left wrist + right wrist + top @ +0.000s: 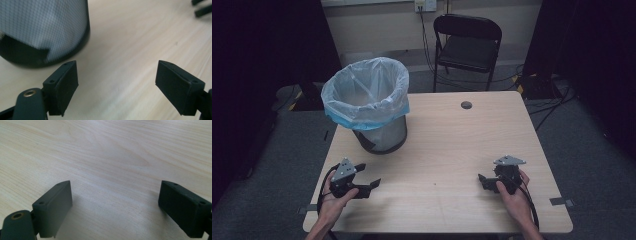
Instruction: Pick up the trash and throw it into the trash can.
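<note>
Wastebasket work looks to be at its very start or end, since nothing is held; the left gripper (368, 176) sits low over the near-left of the pale wooden table (452, 145), jaws spread wide with only bare wood between them; the right gripper (484, 181) rests near the table's near-right edge, likewise released and empty. Just beyond the left gripper stands the round black mesh wastebasket (379, 135) lined with a translucent white plastic bag (364, 92), upright at the table's far-left corner, the bag's rim folded over its top; in the left gripper view its base (37, 32) lies close ahead and apart from the jaws. Behind the table stands a black folding chair (467, 47). Next, I judge, the left gripper must reach up for the bag's rim.
</note>
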